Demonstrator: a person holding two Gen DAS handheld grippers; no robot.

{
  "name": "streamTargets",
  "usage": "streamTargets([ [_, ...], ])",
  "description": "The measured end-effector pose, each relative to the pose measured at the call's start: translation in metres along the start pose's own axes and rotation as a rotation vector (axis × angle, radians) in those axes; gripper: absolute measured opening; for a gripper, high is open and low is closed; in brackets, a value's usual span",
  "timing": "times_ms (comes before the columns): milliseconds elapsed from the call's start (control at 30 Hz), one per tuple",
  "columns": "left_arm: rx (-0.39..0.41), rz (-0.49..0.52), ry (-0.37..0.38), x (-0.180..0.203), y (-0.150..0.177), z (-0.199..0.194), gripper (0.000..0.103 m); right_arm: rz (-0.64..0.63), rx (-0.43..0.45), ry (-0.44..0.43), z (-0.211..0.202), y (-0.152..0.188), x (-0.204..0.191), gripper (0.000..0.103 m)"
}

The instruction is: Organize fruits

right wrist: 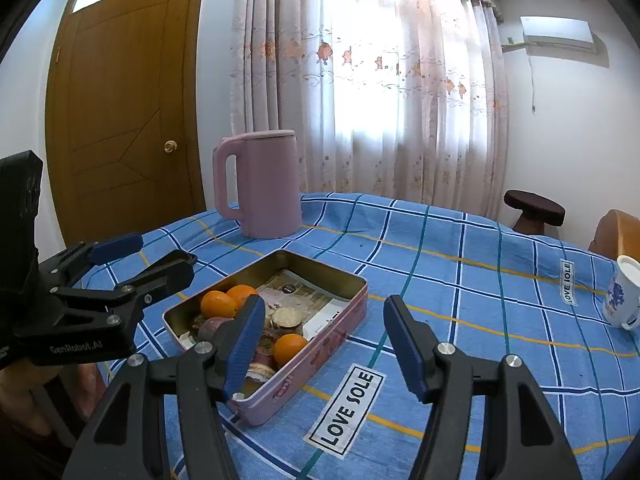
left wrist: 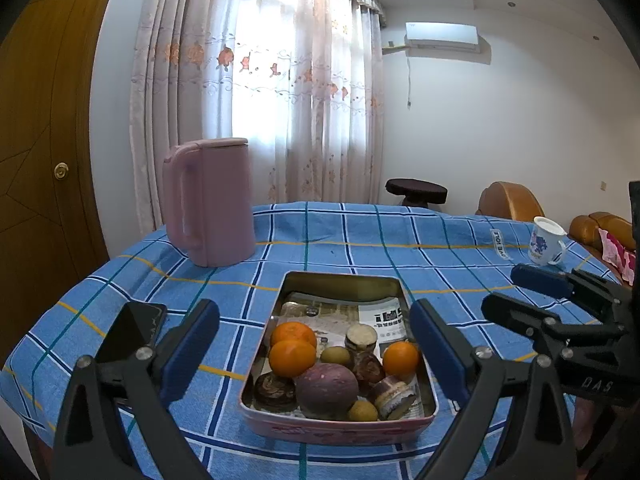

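A pink metal tin (left wrist: 340, 430) lined with newspaper sits on the blue checked tablecloth. It holds three oranges (left wrist: 292, 357), a purple fruit (left wrist: 327, 389), small green-yellow fruits (left wrist: 335, 355) and several brown round pieces (left wrist: 275, 390). My left gripper (left wrist: 314, 354) is open and empty, its fingers either side of the tin's near end. The tin also shows in the right wrist view (right wrist: 320, 354), with oranges (right wrist: 290, 349) inside. My right gripper (right wrist: 324, 346) is open and empty, above the tin's right side; it shows in the left wrist view (left wrist: 520, 292).
A pink kettle (left wrist: 210, 202) stands at the back left of the table. A white printed mug (left wrist: 547, 241) stands at the right edge. A black phone (left wrist: 130, 330) lies left of the tin. A stool (left wrist: 416, 191) and brown sofa (left wrist: 508, 200) lie beyond the table.
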State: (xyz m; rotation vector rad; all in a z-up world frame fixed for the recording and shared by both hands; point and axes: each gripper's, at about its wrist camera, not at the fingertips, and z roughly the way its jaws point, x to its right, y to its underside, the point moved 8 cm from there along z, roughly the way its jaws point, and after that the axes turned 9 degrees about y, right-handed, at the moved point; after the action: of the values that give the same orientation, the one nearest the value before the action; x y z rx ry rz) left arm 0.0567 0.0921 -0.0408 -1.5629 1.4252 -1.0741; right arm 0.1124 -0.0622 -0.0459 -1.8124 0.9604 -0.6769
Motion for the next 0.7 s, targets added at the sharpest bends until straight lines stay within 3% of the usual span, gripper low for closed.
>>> streamTargets([
  [700,-0.003,0.011,0.013,0.009,-0.002,0.002,0.103,0.016,0.021,0.032,-0.008,-0.001,0.017,0.064],
])
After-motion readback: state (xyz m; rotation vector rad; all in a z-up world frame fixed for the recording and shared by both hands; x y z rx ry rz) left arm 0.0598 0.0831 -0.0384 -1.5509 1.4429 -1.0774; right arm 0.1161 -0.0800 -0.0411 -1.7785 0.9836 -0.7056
